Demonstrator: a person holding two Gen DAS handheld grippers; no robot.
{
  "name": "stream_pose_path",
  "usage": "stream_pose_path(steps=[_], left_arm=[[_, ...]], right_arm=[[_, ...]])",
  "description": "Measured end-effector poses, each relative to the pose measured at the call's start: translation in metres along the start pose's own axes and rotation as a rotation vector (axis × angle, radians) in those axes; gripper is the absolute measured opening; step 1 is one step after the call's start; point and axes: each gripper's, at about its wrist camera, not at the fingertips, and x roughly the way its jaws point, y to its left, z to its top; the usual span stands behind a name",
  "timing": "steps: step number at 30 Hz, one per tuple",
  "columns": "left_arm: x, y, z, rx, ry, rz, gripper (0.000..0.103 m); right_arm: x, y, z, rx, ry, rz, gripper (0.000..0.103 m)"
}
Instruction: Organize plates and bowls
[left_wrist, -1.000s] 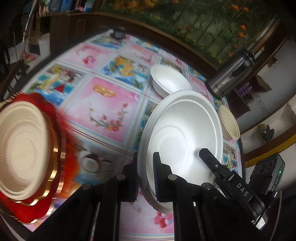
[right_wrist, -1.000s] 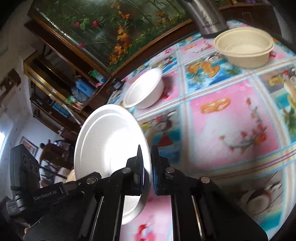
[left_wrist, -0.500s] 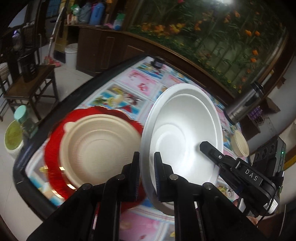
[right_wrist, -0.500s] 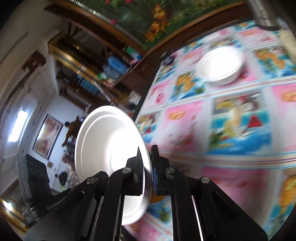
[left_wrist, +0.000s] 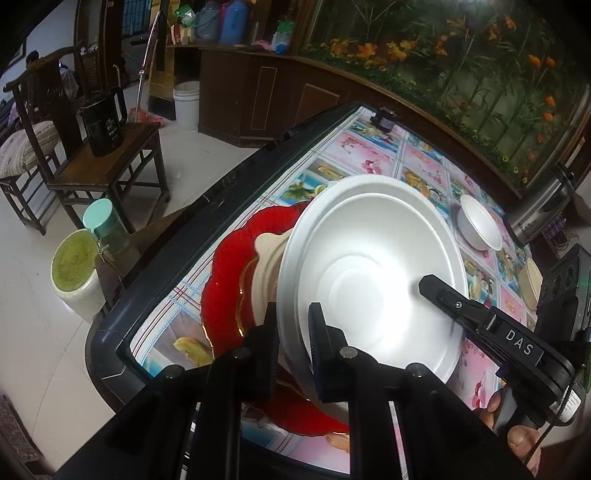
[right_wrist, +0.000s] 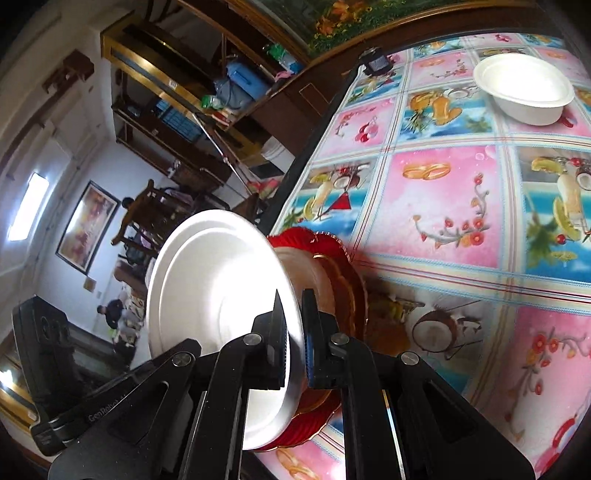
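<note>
Both tongs were clenched on one white plate (left_wrist: 369, 266): left tongs (left_wrist: 293, 332) pinched its lower rim at frame centre-bottom, right tongs (right_wrist: 293, 332) pinched the opposite rim w/ jaws as tight as they go. Plate was tilted, held just above the stack at the counter's (right_wrist: 443, 206) near-left corner, i.e. a beige plate (left_wrist: 266, 266) nested on a red plate (left_wrist: 229, 273).

Risks, as judged:
- Thin foam-looking rim + two hard pinches → could crack or bend if the hands pulled apart or twisted differently.
- Plate was tilted, not flat; dropped like that it'd prob. land askew on the beige plate & slide off.
- Stack sat close to the counter edge, floor below; a nudge could push it over.
- One tong letting go early → plate swings on the other grip.

Two bowls weren't stacked yet: white bowl (right_wrist: 524, 88) upper right, beige bowl (left_wrist: 530, 282) far right edge.
</note>
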Motion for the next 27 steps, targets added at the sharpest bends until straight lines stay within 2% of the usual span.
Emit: stream_pose_path(steps=[4, 10, 18, 21, 22, 24, 27], left_arm=[[-0.006, 0.011, -0.002, -0.01, -0.015, 0.03, 0.015], [-0.011, 0.033, 0.003, -0.068, -0.032, 0.043, 0.015], [-0.017, 0.039, 0.005, -0.095, -0.047, 0.039, 0.015], [-0.017, 0.032, 0.004, -0.086, -0.04, 0.028, 0.015], [-0.017, 0.03, 0.003, -0.079, -0.039, 0.026, 0.015], [-0.018, 0.026, 0.003, -0.068, -0.038, 0.023, 0.015], [-0.018, 0.014, 0.002, -0.048, -0.034, 0.012, 0.015]], right_arm=[[0.007, 0.01, -0.003, -0.057, -0.013, -0.067, 0.007], [0.012, 0.014, -0.001, -0.097, -0.039, -0.112, 0.008], [0.01, 0.001, 0.001, -0.042, -0.06, -0.058, 0.01], [-0.001, -0.013, 0.002, 0.015, -0.106, -0.002, 0.023], [-0.006, -0.019, 0.002, 0.038, -0.131, 0.007, 0.032], [-0.016, -0.031, 0.003, 0.071, -0.162, 0.024, 0.034], [-0.028, -0.054, 0.007, 0.113, -0.193, -0.009, 0.035]])
